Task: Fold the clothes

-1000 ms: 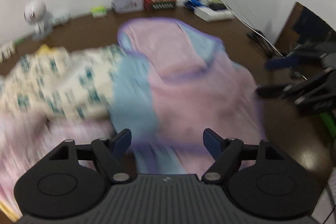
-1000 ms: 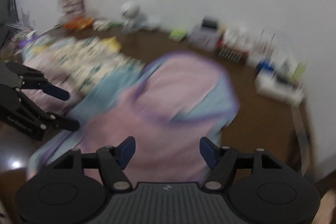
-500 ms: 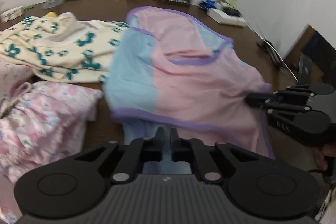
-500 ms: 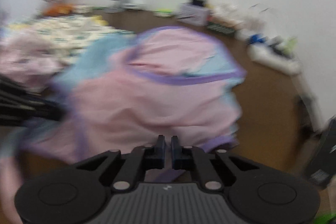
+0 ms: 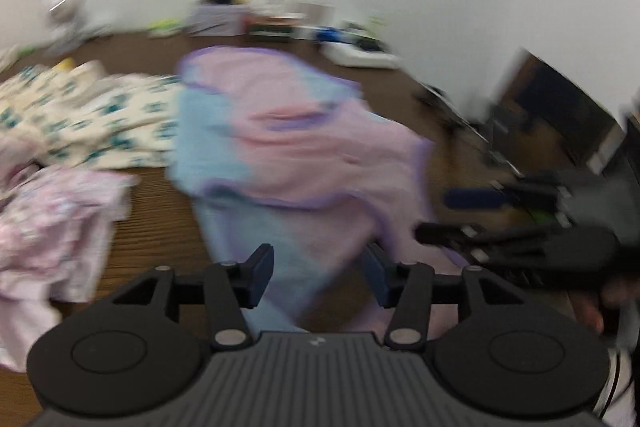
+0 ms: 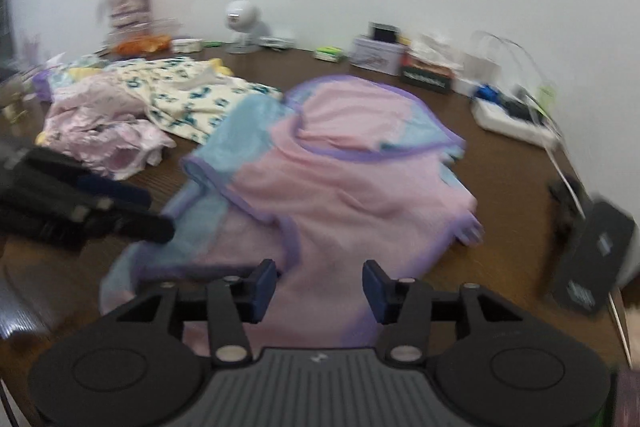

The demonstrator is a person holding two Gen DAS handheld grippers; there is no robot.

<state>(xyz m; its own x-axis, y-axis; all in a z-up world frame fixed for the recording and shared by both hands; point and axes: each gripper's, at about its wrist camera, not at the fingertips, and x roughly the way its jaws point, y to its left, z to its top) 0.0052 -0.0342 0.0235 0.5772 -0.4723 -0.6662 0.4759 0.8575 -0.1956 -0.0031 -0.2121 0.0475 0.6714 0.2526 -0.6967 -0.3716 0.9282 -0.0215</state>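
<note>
— While both frames blur, how do the 2 grippers stand?
— Left gripper (image 5: 318, 277) and right gripper (image 6: 319, 285) both gape, holding nothing, above the near edge of the pink-and-blue garment (image 6: 340, 171).
— And farther back?
— It lies crumpled mid-table (image 6: 500, 179); the cream printed garment (image 6: 192, 95) lies beyond-left.

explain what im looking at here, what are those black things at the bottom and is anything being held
Those are two handheld grippers, one in each of a person's hands, each carrying a camera that looks out along its fingers. One picture is from the left gripper, the other from the right gripper. Both are open and hold nothing. On the brown table lies a pink and blue garment with purple edging, partly folded. Beside it sit a cream patterned cloth and a pale pink floral one.
</note>
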